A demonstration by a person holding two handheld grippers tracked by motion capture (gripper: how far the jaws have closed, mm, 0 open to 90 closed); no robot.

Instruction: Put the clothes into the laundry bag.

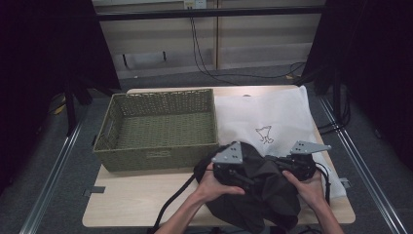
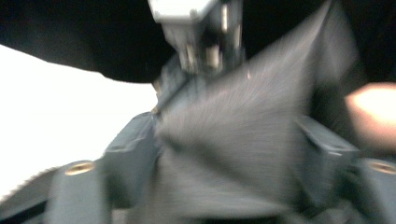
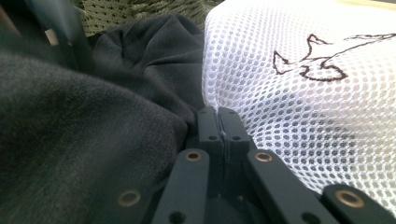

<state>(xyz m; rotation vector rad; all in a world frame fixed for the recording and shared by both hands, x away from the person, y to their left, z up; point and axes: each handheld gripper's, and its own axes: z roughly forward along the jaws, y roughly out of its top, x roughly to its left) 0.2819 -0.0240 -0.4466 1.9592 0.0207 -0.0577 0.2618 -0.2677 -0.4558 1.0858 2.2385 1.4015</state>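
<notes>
A dark grey garment [image 1: 263, 200] lies bunched at the table's front edge, partly over a white mesh bag [image 1: 263, 117] with a small black outline drawing. My left gripper [image 1: 251, 181] comes in from the garment's left. In the left gripper view, which is blurred, its jaws [image 2: 231, 149] stand apart with a thick fold of the garment [image 2: 243, 107] filling the gap. My right gripper [image 1: 277, 163] comes in from the right. Its jaws [image 3: 218, 126] are pressed together on a thin pale edge where the mesh bag [image 3: 303, 107] meets the garment [image 3: 93, 130].
An empty green woven basket [image 1: 156, 156] stands on the left half of the light wooden table [image 1: 136, 200], its right wall next to the bag. Cables run across the floor behind the table, and dark curtains hang on both sides.
</notes>
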